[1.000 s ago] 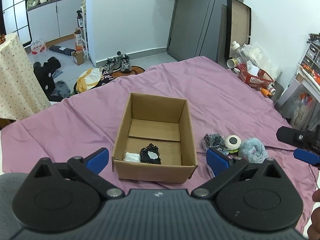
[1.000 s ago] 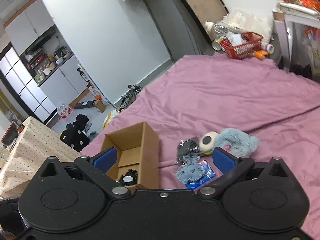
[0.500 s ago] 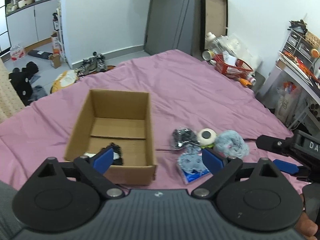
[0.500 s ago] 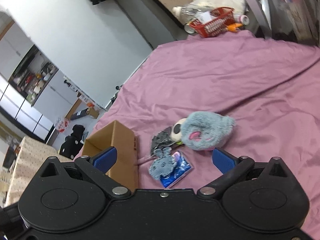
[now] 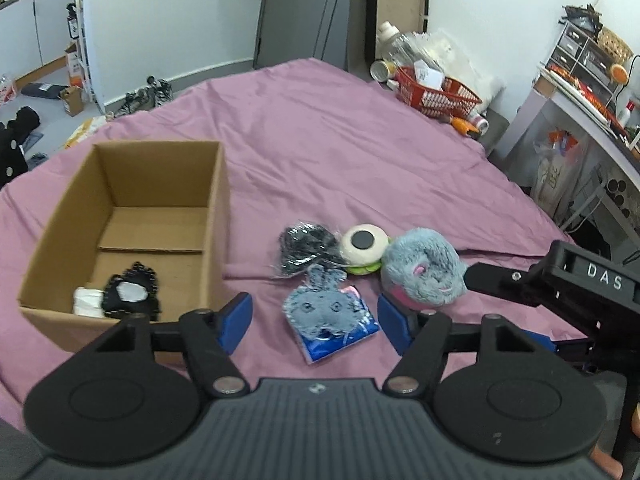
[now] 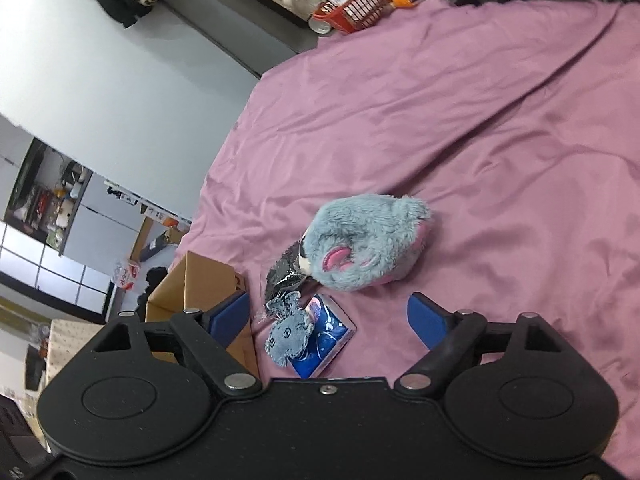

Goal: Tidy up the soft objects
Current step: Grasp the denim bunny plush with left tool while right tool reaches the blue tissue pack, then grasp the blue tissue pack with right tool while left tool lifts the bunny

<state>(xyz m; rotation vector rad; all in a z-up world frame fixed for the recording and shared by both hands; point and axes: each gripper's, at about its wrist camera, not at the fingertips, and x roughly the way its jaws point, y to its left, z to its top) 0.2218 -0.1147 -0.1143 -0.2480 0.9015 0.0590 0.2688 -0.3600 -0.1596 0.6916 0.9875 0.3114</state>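
Left gripper (image 5: 316, 322) and right gripper (image 6: 328, 318), both empty, have been closing.

A cardboard box (image 5: 132, 216) sits on the bed (image 5: 340, 140), left of a cluster of soft things. Inside the box, at its near end, a lacy pad (image 5: 130, 294) lies beside a folded cloth (image 5: 87, 300). In the cluster, a flat plush (image 5: 320, 306) lies on a packet (image 5: 344, 338) nearest the camera. Behind it lies a wrapped bundle (image 5: 306, 250), with a round toy (image 5: 364, 246) to its right and a furry plush (image 5: 422, 272) right of that, touching it. A basket (image 5: 438, 94) stands at the bed's far right edge.
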